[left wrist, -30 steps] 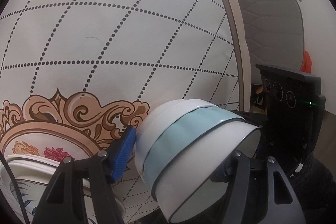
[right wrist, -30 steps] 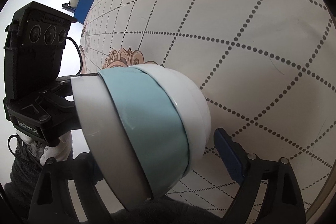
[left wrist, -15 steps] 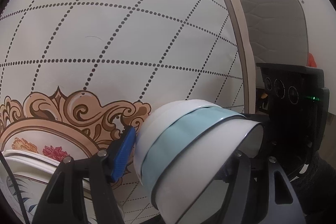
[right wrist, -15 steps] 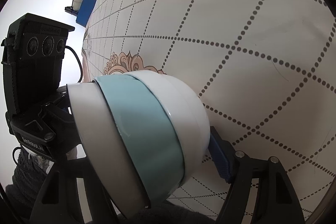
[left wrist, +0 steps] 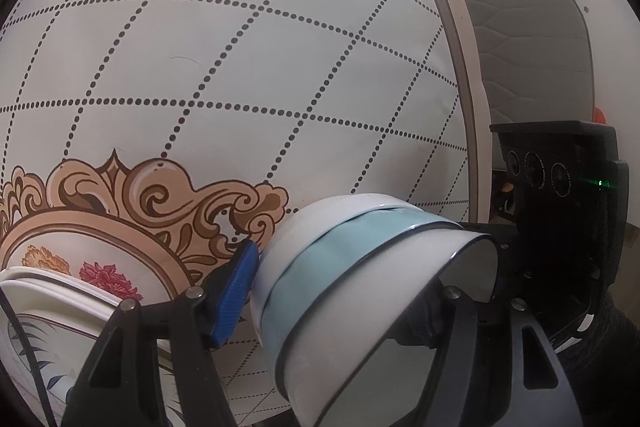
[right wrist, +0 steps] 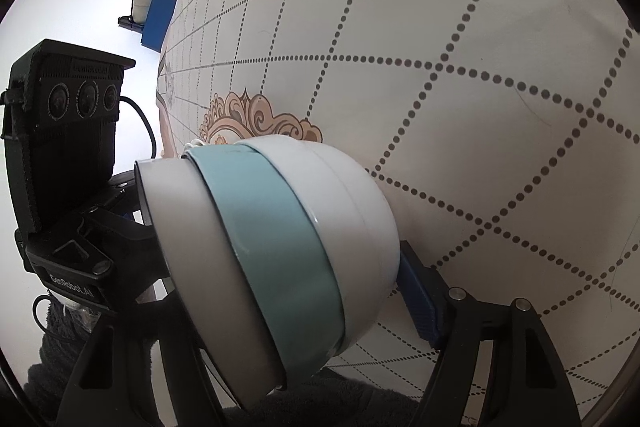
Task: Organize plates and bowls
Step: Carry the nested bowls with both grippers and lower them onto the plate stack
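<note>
Stack of bowls [left wrist: 360, 267]: three nested, white outside, teal bowl [left wrist: 332, 267] in the middle, white inside. It is tipped on its side in the lower centre of both views, over the dotted surface [left wrist: 200, 47].

Left gripper [left wrist: 340, 299]: fingers pinch the stack end to end. The blue pad [left wrist: 236, 291] sits against the outer bowl's base; the other finger reaches into the open mouth.

Right gripper [right wrist: 288, 307]: fingers have just been closing with the stack between them. Its blue pad [right wrist: 418, 301] now touches the rounded base, so the read is a pinch.

Risks, as judged:
- The bowls are only nested. With the mouth tilted down toward the cameras, the inner two could slide out if either grip slackens.
- Both visible pads bear on a curved, glazed base, so the stack could squirt sideways under uneven squeeze.
- Two grips on one stack: if the hands pull apart or twist differently, a pad could slip off.
- Plates [left wrist: 52, 291] lie at the lower left, just beside the left finger. A careless swing could knock china on china.

Hidden or unclear:
- The right gripper's second finger is behind the stack; its contact cannot be seen.
- Whether the stack hangs clear of the surface or rests an edge on it cannot be told.
- The plates are cut by the frame edge, so their count is unclear.
- A dark fuzzy sleeve [right wrist: 320, 403] masks the bottom of the right view.
</note>
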Demonstrator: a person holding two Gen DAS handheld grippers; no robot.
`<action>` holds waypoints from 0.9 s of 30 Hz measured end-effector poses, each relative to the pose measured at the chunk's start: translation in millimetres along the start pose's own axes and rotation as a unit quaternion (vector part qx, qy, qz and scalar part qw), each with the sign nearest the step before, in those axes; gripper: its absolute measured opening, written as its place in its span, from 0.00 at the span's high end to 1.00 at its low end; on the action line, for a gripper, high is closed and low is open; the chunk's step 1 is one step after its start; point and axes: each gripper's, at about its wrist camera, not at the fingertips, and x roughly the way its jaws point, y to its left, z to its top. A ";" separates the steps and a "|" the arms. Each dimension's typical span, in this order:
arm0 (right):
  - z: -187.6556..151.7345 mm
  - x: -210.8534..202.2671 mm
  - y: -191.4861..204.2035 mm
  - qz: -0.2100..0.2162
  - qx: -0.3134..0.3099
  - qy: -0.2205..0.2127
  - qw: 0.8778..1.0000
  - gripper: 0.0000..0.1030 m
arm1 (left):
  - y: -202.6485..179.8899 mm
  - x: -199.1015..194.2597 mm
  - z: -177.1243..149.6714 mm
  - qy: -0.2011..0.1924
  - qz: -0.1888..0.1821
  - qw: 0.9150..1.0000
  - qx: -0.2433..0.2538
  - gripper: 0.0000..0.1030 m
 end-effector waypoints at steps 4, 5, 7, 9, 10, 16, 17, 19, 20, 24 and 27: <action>1.1 -1.5 2.2 0.003 -0.004 -0.002 1.000 0.26 | 1.5 -4.6 1.5 -0.002 0.001 1.000 -0.001 0.37; 1.3 -1.5 2.9 0.004 -0.004 0.000 1.000 0.26 | 1.0 -4.7 1.5 -0.003 0.002 1.000 0.000 0.37; 1.7 -1.1 3.2 0.010 -0.001 0.002 1.000 0.26 | 3.8 -7.7 1.6 -0.001 0.003 1.000 -0.002 0.37; 1.9 -1.7 4.0 0.014 0.001 0.000 1.000 0.26 | 6.0 -11.3 1.7 -0.004 0.003 1.000 -0.003 0.37; 2.2 -1.9 4.2 0.018 0.002 0.001 1.000 0.26 | 5.9 -12.0 1.7 -0.005 0.004 1.000 -0.003 0.37; 4.6 -6.0 14.6 0.020 -0.006 -0.001 1.000 0.26 | 8.3 -22.7 -0.6 -0.014 0.003 1.000 -0.003 0.37; 4.8 -5.9 17.8 0.018 -0.009 0.002 1.000 0.26 | 7.8 -24.8 -1.5 -0.016 0.004 1.000 -0.002 0.37; 4.9 -6.7 24.3 0.016 -0.016 0.000 1.000 0.26 | 7.9 -30.7 -2.9 -0.019 0.008 1.000 0.000 0.37; 5.5 -6.8 27.5 0.017 -0.019 0.002 1.000 0.26 | 7.6 -33.3 -4.1 -0.022 0.008 1.000 0.000 0.37; 7.5 -9.8 41.2 0.020 -0.029 -0.002 0.999 0.26 | 10.2 -47.9 -9.2 -0.033 0.012 0.999 0.000 0.37; 9.5 -10.9 53.7 0.022 -0.040 -0.001 0.999 0.26 | 15.1 -62.4 -14.8 -0.044 0.012 0.999 -0.004 0.37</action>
